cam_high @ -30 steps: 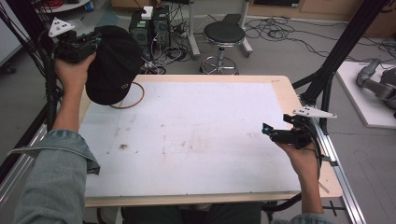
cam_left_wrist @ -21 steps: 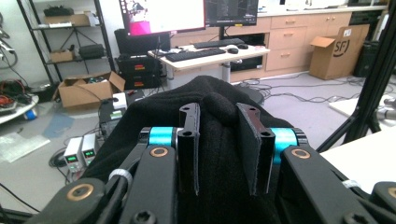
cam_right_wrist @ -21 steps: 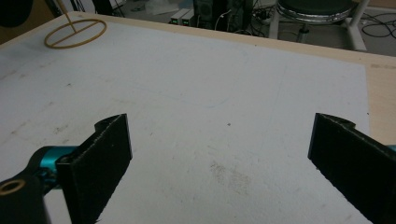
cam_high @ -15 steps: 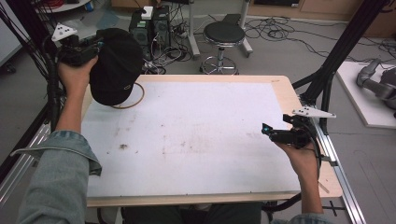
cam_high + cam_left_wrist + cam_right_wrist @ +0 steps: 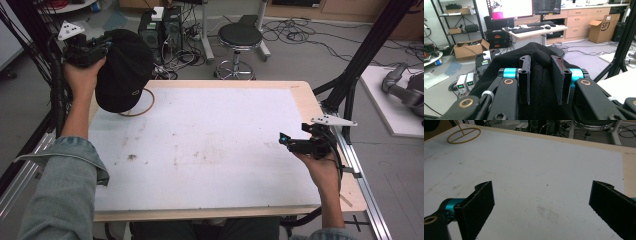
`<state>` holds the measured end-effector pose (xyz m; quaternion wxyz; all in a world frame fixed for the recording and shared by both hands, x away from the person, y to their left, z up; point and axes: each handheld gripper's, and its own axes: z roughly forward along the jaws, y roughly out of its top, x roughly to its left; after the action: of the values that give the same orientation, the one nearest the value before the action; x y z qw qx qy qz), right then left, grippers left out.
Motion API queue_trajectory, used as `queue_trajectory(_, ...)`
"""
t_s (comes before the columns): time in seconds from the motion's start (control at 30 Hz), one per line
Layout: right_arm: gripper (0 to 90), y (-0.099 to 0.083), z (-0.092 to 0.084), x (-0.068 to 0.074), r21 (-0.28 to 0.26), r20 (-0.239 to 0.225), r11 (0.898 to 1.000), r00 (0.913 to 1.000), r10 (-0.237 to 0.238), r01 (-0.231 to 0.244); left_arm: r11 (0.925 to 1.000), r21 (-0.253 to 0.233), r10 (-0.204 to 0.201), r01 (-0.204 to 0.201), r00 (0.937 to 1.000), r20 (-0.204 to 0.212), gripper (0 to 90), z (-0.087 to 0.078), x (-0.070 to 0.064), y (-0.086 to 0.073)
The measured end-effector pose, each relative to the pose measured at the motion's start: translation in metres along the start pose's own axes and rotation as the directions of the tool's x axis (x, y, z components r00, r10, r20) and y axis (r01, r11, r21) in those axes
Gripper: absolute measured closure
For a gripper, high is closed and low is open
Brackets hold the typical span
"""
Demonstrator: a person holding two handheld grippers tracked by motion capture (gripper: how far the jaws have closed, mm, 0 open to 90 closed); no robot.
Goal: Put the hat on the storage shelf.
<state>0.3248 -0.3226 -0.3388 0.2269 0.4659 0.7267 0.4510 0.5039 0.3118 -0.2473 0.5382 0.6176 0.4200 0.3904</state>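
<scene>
A black cap (image 5: 122, 70) hangs in the air over the table's far left corner, with my left gripper (image 5: 102, 47) shut on its fabric. In the left gripper view the two jaws pinch a fold of the cap (image 5: 536, 55) at my left gripper (image 5: 541, 61). Under the cap a thin wooden ring (image 5: 146, 104) lies on the table, also seen far off as the wooden ring (image 5: 464, 135). My right gripper (image 5: 284, 140) hovers low near the table's right edge. Its jaws stand wide open over bare board, with nothing in my right gripper (image 5: 541, 192).
The white table top (image 5: 210, 145) has a wooden rim and a few stains. A black frame post (image 5: 360, 65) rises at the right edge. Behind the table stand a round stool (image 5: 240, 37), electronics boxes (image 5: 160, 25) and loose cables on the floor.
The left hand with the cap has drifted very slightly to the right. The right gripper has stayed in place, still open.
</scene>
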Motion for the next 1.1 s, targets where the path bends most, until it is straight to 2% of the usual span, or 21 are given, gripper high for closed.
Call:
queue_trajectory(0.1,5.8,0.000,0.000,-0.001,0.000,-0.001,1.000,1.0000,-0.003,0.003,0.9999,0.003,-0.010,0.010,0.9998,0.014,69.1,0.003,0.002,0.000)
queue_trajectory(0.13,5.8,-0.001,0.000,-0.001,0.001,-0.001,1.000,1.0000,0.000,0.000,0.9997,0.008,-0.025,0.025,0.9995,0.021,68.4,0.005,0.003,-0.001)
queue_trajectory(0.2,5.8,-0.001,0.001,-0.001,0.002,-0.002,1.000,1.0000,0.003,-0.003,0.9995,0.010,-0.030,0.029,0.9993,0.024,64.8,0.006,0.003,-0.003)
queue_trajectory(0.27,5.8,-0.001,0.001,-0.002,0.002,-0.003,1.000,1.0000,0.004,-0.004,0.9995,0.027,-0.016,0.015,0.9997,0.020,60.2,0.007,0.002,-0.004)
queue_trajectory(0.5,5.8,0.000,-0.001,-0.002,-0.003,-0.002,1.000,1.0000,0.000,0.000,0.9968,0.053,0.059,-0.060,0.9980,0.023,58.8,0.011,-0.005,-0.007)
queue_trajectory(0.63,5.8,0.000,-0.003,-0.002,-0.009,-0.001,1.000,1.0000,-0.001,0.001,0.9960,0.051,0.072,-0.073,0.9972,0.019,52.9,0.010,-0.008,-0.006)
queue_trajectory(0.8,5.8,0.001,-0.002,-0.001,-0.008,-0.004,1.000,1.0000,-0.001,0.001,0.9953,0.046,0.083,-0.085,0.9962,0.027,47.6,0.002,-0.009,-0.001)
queue_trajectory(0.87,5.8,0.002,-0.001,-0.001,-0.011,-0.006,1.000,1.0000,-0.006,0.006,0.9967,0.030,0.075,-0.076,0.9967,0.031,45.5,-0.003,-0.010,0.002)
queue_trajectory(1.1,5.8,0.004,0.002,0.000,-0.013,-0.014,1.000,0.9999,-0.006,0.006,0.9978,0.031,0.055,-0.059,0.9940,0.094,38.7,-0.021,-0.021,0.007)
